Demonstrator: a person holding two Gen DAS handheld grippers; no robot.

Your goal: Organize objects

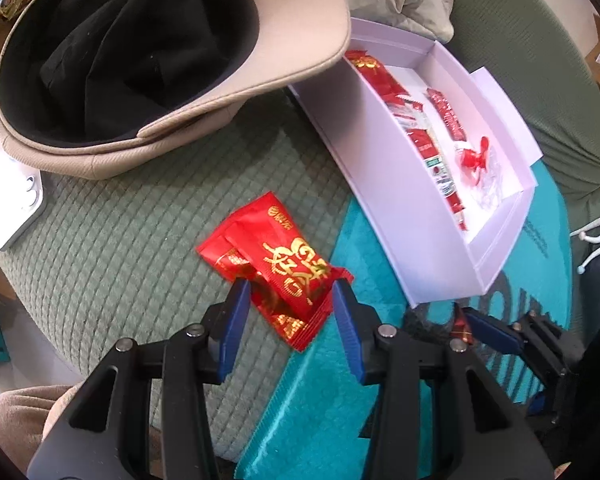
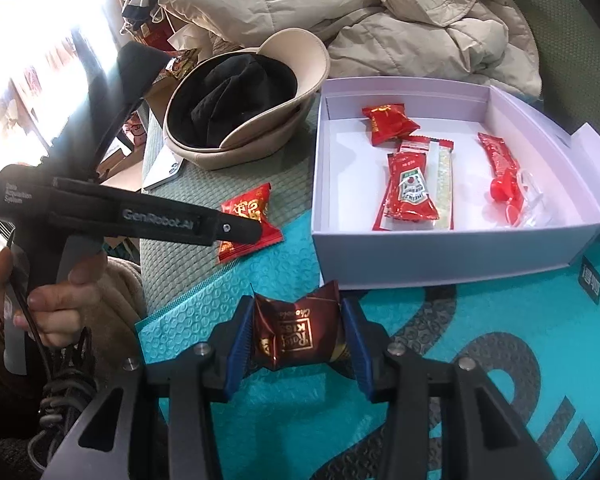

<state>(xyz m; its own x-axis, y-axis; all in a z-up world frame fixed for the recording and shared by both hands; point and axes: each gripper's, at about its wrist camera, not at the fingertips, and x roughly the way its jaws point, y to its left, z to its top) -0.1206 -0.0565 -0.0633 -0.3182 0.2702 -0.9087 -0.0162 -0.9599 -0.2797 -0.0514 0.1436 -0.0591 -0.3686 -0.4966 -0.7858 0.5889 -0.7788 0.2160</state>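
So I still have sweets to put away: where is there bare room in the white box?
In the white box, free floor lies along the near wall, left of the ketchup packets, and in the far right corner behind the long red sachet. The middle is crowded; the red candy takes the far left.

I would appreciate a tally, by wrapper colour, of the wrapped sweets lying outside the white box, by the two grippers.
Red wrappers: 2
Dark brown wrapper: 1
Total: 3
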